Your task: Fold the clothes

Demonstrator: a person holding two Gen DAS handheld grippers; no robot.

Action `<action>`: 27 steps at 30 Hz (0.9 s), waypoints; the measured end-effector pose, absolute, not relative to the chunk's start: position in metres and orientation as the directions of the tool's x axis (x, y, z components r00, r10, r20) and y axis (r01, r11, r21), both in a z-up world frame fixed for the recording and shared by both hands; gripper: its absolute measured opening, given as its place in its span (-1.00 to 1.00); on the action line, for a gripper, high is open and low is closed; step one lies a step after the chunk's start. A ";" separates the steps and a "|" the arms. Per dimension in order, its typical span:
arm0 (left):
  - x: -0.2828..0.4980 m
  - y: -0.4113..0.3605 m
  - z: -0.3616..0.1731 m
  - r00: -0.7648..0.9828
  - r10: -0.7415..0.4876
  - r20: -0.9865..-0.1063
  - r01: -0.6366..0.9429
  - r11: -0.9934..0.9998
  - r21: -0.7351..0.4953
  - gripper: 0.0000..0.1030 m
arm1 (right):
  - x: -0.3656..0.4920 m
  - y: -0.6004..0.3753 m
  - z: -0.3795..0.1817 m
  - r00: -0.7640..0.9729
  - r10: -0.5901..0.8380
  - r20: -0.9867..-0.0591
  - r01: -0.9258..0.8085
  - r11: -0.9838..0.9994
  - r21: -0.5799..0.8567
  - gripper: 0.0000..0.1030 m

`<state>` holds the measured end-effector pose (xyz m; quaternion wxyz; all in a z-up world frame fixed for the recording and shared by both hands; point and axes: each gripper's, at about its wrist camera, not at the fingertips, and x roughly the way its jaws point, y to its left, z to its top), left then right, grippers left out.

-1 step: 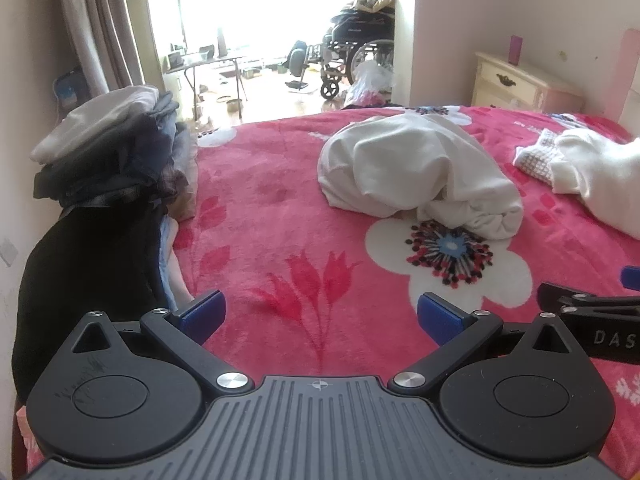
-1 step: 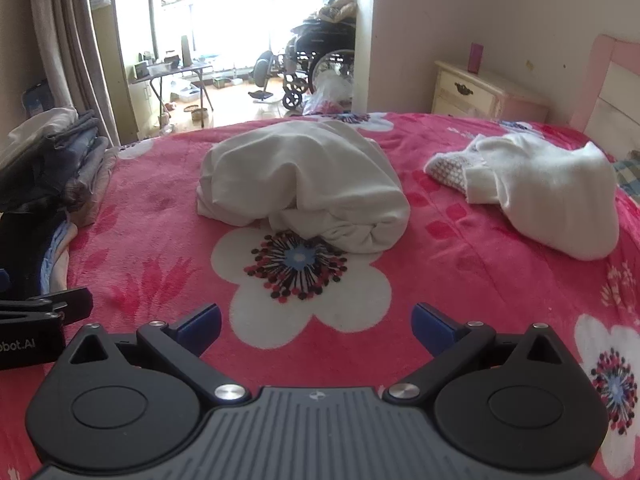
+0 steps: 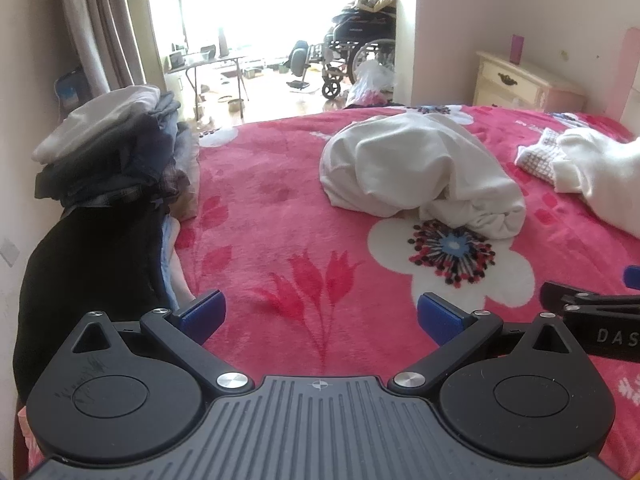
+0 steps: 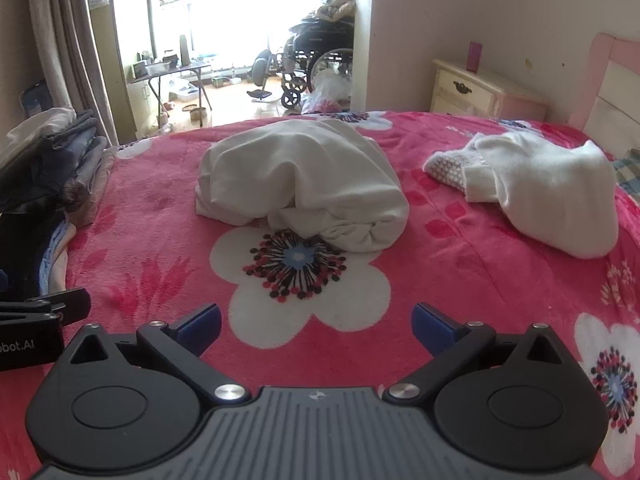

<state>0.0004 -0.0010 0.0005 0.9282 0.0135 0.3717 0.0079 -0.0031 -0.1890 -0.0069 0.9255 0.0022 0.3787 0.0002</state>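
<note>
On the pink floral blanket (image 4: 460, 264), a crumpled cream garment (image 4: 304, 184) lies ahead of both grippers, untouched. Left gripper (image 3: 320, 316) and right gripper (image 4: 316, 322) hover with jaws wide apart, empty. Pinching its bunched middle would likely drag blanket pile too.

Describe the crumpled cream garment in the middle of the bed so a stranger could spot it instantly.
Start at the pink floral blanket covering the bed. At its middle lies the cream garment, bunched in a rounded heap just behind a big white flower print. Unlike the fluffier white garment to its right, it is smooth-surfaced.
</note>
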 end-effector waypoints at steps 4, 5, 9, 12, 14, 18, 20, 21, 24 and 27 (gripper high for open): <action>0.001 -0.004 0.000 0.725 0.033 -0.688 -0.004 0.999 0.043 1.00 | -0.004 -0.189 -0.008 0.714 -0.011 -0.700 0.006 1.000 -0.009 1.00; 0.003 0.000 -0.003 0.720 0.035 -0.693 -0.007 0.999 0.043 1.00 | -0.004 -0.189 -0.008 0.714 -0.014 -0.700 0.007 1.000 -0.013 1.00; 0.004 0.006 -0.007 0.710 0.008 -0.704 -0.002 1.000 0.009 1.00 | -0.004 -0.189 -0.009 0.713 -0.022 -0.701 0.011 1.000 -0.021 1.00; 0.003 0.008 -0.008 0.705 -0.007 -0.710 -0.001 1.000 -0.012 1.00 | -0.001 -0.189 -0.012 0.710 -0.021 -0.703 0.012 1.000 -0.018 1.00; 0.003 0.008 -0.009 0.699 -0.020 -0.715 0.002 1.000 -0.027 1.00 | -0.001 -0.190 -0.012 0.711 -0.025 -0.703 0.015 1.000 -0.020 1.00; 0.002 0.009 -0.010 0.690 -0.018 -0.724 0.000 1.000 -0.025 1.00 | -0.003 -0.190 -0.012 0.714 -0.027 -0.700 0.018 1.000 -0.020 1.00; 0.003 0.010 -0.010 0.684 -0.003 -0.729 -0.014 1.000 -0.018 1.00 | -0.003 -0.189 -0.012 0.714 -0.027 -0.699 0.017 1.000 -0.020 1.00; 0.003 0.010 -0.010 0.688 0.001 -0.725 -0.020 1.000 -0.017 1.00 | -0.004 -0.189 -0.011 0.715 -0.026 -0.699 0.017 1.000 -0.020 1.00; 0.000 0.010 -0.008 0.706 0.004 -0.708 -0.032 0.999 -0.026 1.00 | -0.004 -0.190 -0.011 0.714 -0.025 -0.700 0.015 1.000 -0.021 1.00; -0.001 0.010 -0.007 0.711 0.005 -0.703 -0.041 0.999 -0.034 1.00 | -0.004 -0.190 -0.011 0.712 -0.028 -0.701 0.017 1.000 -0.022 1.00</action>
